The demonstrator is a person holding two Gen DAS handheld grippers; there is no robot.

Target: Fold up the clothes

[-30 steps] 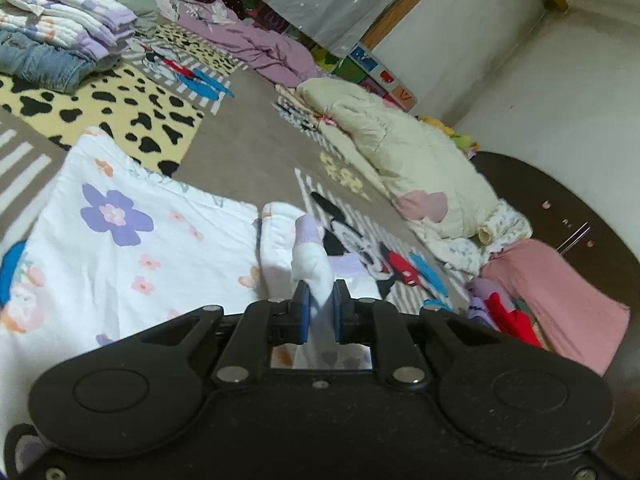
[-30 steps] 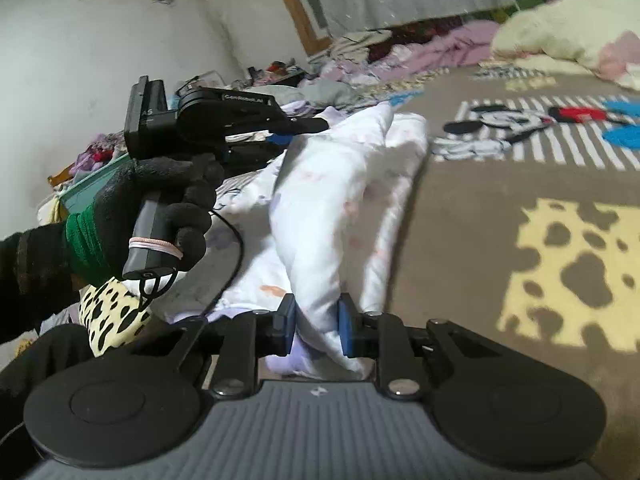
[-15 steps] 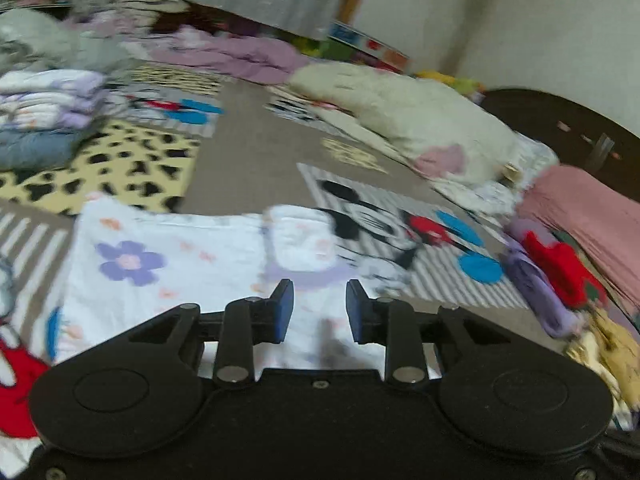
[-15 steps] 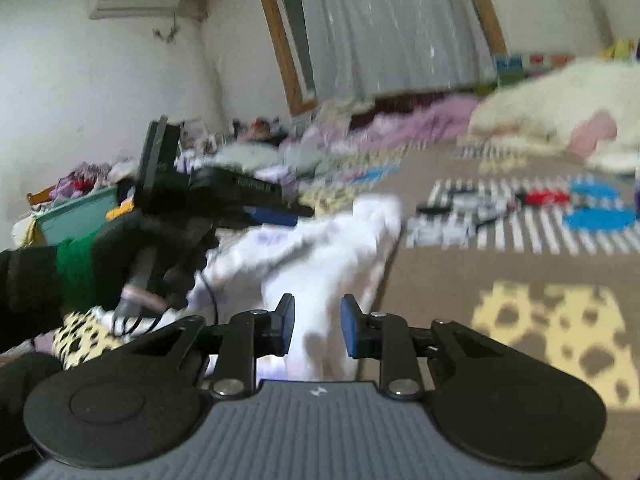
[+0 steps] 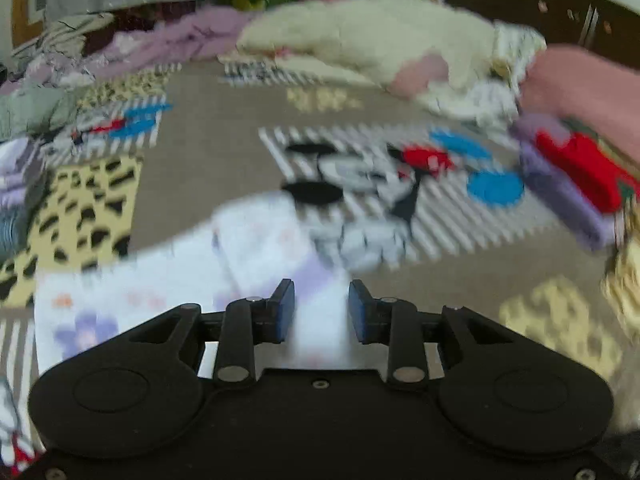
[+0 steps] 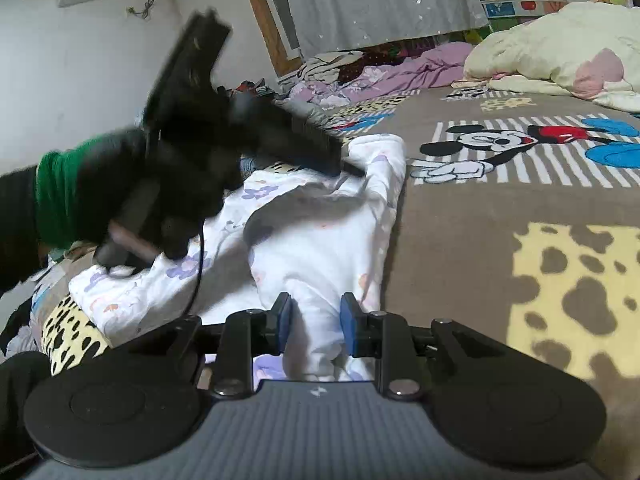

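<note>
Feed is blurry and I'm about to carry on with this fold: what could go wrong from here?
1. The right hand-held gripper has a ridge of the white floral garment between its jaws; pulling away could drag it and undo the fold.
2. The left hand-held gripper, its jaws opening, hangs just above the same cloth, and its cable trails over it; either might snag.
3. The left view is badly blurred, so a regrasp there could miss the edge.

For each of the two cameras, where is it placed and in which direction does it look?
Left wrist: on the left hand-held gripper, looking down across the white floral garment; no body visible.
Right wrist: on the right hand-held gripper, facing the same garment; a black-gloved hand shows, holding the left gripper.
Shared: garment, cartoon blanket, cream duvet.
</note>
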